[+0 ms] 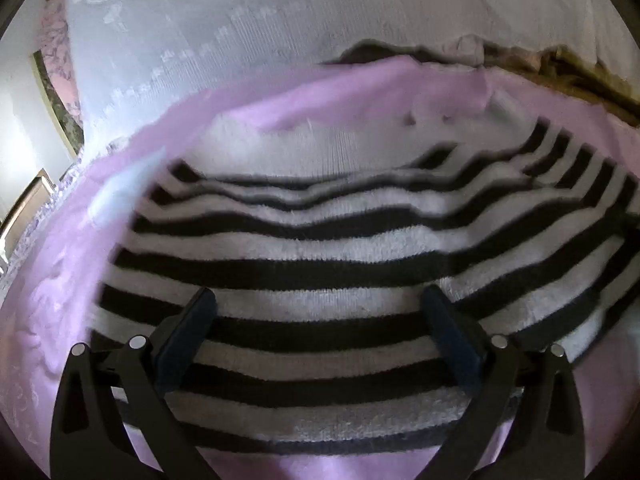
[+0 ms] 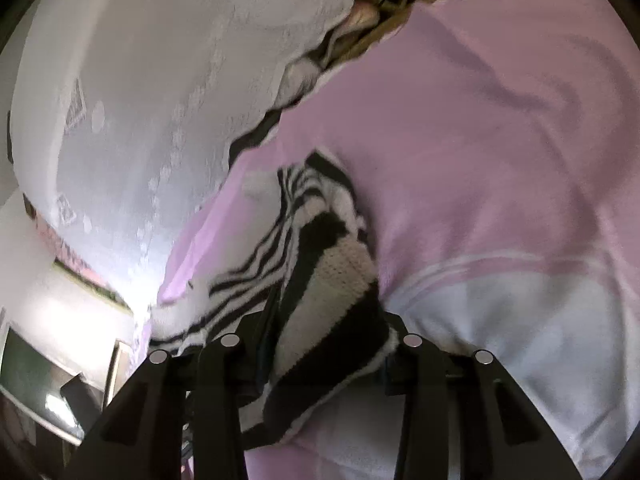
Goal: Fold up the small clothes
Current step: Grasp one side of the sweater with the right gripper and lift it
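Pinching a bunched fold of the striped sweater (image 2: 320,304), the right claw (image 2: 320,364) lifts it, left claw (image 1: 320,300) spread above the stripes.

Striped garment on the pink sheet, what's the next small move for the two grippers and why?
Probably carry the right gripper, whose fingers pinch a bunched part of the striped garment, across to lay that fold flat. The left gripper hovers open over the flat stripes and holds nothing, so it could press the cloth down on the pink sheet.

Black-and-white striped knit garment (image 1: 320,248), lilac-pink cloth (image 1: 60,280) beneath, white lace-patterned bedspread (image 1: 240,20)
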Demonstrator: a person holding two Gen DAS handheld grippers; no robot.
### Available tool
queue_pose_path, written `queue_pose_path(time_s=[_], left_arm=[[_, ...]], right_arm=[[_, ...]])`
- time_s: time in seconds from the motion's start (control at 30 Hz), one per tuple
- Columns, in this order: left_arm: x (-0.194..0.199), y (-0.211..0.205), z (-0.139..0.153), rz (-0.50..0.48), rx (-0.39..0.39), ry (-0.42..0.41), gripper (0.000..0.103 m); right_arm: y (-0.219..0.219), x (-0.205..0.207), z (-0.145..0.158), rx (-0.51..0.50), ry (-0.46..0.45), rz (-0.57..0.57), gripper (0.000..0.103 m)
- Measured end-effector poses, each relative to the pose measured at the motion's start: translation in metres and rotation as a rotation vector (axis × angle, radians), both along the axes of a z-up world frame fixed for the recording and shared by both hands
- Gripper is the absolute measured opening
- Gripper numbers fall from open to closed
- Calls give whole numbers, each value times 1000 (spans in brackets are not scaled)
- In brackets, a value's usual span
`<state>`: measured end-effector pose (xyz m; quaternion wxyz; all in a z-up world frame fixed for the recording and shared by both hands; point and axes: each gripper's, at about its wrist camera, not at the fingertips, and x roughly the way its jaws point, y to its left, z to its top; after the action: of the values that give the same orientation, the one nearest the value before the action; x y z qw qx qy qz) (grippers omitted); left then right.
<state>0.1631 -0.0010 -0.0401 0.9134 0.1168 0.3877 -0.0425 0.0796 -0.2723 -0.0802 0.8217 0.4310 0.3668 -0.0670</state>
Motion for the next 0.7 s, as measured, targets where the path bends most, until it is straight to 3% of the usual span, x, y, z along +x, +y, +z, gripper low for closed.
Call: queue_pose_path(time_s=[0.13,0.2,0.37,0.53,0.7], left_arm=[[-2,-2,0,6,20,-13,99],[-4,1,2,2,-13,-18,99],[-14,14,12,-21,-96,-19,98],[-38,50,35,-14,-68,-84,98],[-29,108,37,57,-102,10,98]], right_arm=[[3,3,0,-20,5,4,43],[1,0,0,-11,-8,-9,37],[-4,-4,-3,34,-45,-11,34],[-12,-3,-11,71,-40,-25,32],[-7,3,-6,17,4,-47,31]])
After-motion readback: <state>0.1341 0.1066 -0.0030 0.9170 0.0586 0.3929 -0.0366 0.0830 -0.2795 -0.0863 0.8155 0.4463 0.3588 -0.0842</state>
